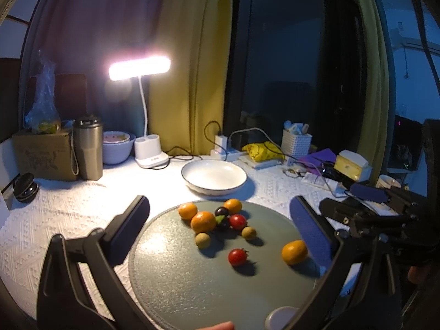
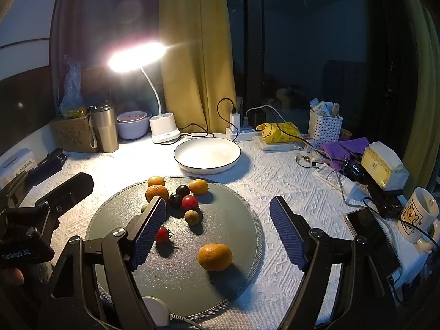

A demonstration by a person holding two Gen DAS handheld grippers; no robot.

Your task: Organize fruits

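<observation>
A round grey mat (image 1: 192, 275) (image 2: 233, 220) holds several small fruits: oranges, red tomatoes, dark plums and brownish longans. One orange (image 1: 294, 251) (image 2: 215, 253) lies apart at the near right, and a red tomato (image 1: 237, 256) (image 2: 163, 234) lies near it. The rest cluster at the mat's far side (image 1: 217, 218) (image 2: 176, 195). An empty white bowl (image 1: 214, 176) (image 2: 207, 154) stands behind the mat. My left gripper (image 1: 220, 220) is open over the mat, empty. My right gripper (image 2: 218, 211) is open and empty, above the lone orange.
A lit desk lamp (image 1: 140, 68) (image 2: 136, 56), steel tumbler (image 1: 88, 148), cardboard box (image 1: 44, 154) and stacked bowls (image 1: 118, 145) stand at the back left. Power strip, white basket (image 2: 326, 126), tissue box (image 2: 383, 165), phone (image 2: 371, 233) and mug (image 2: 418, 217) crowd the right.
</observation>
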